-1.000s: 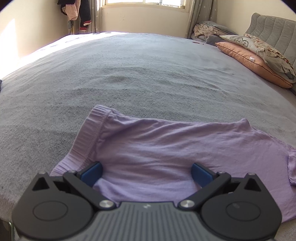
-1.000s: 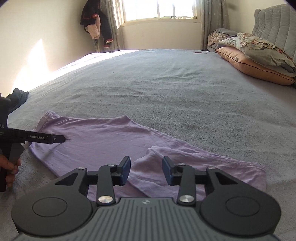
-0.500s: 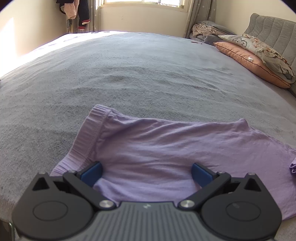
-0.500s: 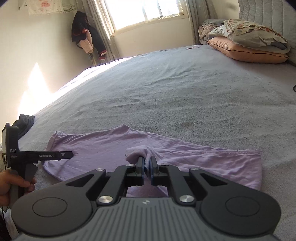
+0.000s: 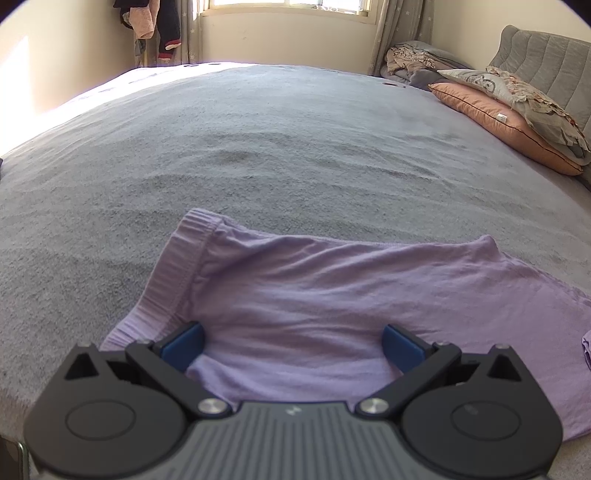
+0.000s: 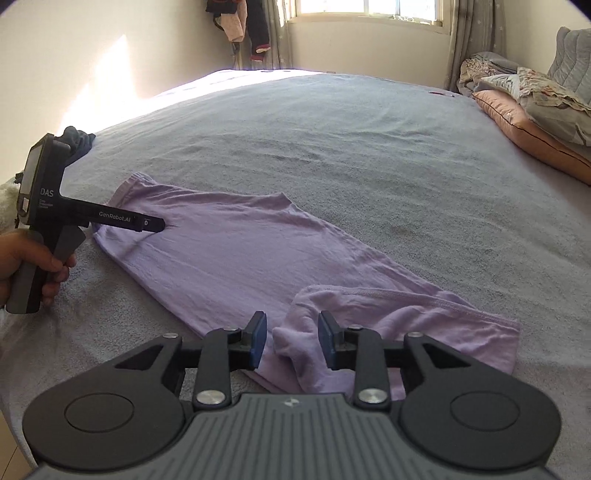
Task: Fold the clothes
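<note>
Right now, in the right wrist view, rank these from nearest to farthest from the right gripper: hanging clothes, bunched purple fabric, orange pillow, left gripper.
1. Bunched purple fabric, directly ahead of the right gripper, between its open fingers.
2. Left gripper, left side, over the garment's far end.
3. Orange pillow, far right.
4. Hanging clothes, back wall by the window.

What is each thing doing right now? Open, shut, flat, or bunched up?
Left gripper: open, over the garment.
Right gripper: open, bunched fabric between its fingers, not pinched.
Purple garment: mostly flat on the bed, one end folded and bunched.
Pillows: stacked at the headboard.
</note>
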`<action>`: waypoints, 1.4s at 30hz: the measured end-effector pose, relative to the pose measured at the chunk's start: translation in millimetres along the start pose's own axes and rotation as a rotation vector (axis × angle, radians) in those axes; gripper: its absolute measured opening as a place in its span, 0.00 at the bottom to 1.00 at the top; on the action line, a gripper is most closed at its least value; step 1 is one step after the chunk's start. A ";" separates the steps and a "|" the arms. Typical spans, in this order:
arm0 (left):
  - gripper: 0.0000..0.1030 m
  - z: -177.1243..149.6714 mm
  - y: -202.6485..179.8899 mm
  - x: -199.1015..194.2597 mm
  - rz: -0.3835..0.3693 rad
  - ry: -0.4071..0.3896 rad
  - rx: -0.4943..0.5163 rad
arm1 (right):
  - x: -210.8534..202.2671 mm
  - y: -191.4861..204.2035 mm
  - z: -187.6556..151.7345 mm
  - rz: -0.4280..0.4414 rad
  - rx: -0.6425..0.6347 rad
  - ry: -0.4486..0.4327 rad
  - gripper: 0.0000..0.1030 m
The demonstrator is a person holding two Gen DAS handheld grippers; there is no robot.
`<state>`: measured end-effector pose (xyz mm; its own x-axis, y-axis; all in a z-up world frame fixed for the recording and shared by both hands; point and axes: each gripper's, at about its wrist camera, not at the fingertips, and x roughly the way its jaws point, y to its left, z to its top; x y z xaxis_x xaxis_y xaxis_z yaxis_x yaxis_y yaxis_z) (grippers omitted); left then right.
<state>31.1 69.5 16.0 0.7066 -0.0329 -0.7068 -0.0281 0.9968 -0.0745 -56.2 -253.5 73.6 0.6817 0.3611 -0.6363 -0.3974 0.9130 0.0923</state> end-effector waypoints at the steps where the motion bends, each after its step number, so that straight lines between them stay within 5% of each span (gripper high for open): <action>1: 1.00 0.0 -0.1 0.1 0.000 0.000 0.001 | 1.4 -1.0 7.0 0.005 0.023 -0.025 0.44; 8: 1.00 -0.2 1.1 0.2 -0.007 0.000 0.006 | 66.1 4.0 5.5 -0.148 0.008 0.161 0.34; 10: 1.00 0.3 2.5 -0.2 -0.013 0.002 0.000 | 61.5 0.1 6.1 -0.150 0.044 0.128 0.07; 17: 1.00 1.2 0.1 0.7 -0.004 0.005 -0.013 | 29.0 -21.6 13.5 -0.052 0.271 -0.164 0.06; 22: 1.00 0.1 1.4 -0.1 -0.014 0.003 0.003 | 54.8 -26.8 7.4 -0.115 0.282 -0.019 0.22; 25: 1.00 1.6 2.1 0.5 -0.015 0.006 -0.010 | 38.6 -19.1 10.1 -0.185 0.216 -0.073 0.38; 27: 1.00 2.4 1.1 1.3 -0.009 0.008 -0.015 | 28.8 -14.6 10.1 -0.194 0.185 -0.112 0.39; 31: 1.00 2.1 0.9 2.1 -0.009 0.008 -0.010 | 24.4 -6.1 10.9 -0.104 0.172 -0.129 0.39; 38: 1.00 1.3 -0.2 2.6 -0.003 0.006 -0.004 | 58.3 21.5 -1.1 -0.076 0.012 0.034 0.36; 40: 1.00 1.3 0.2 1.9 -0.006 0.006 -0.003 | 65.7 21.2 -4.2 -0.132 0.009 0.052 0.15; 42: 1.00 1.3 1.3 1.3 -0.012 0.007 -0.003 | 63.6 11.8 -4.1 -0.148 0.077 0.033 0.10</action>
<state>32.8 70.9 16.0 0.7023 -0.0453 -0.7105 -0.0218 0.9961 -0.0851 -20.1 -220.6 31.1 0.7082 0.2159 -0.6721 -0.2448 0.9681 0.0530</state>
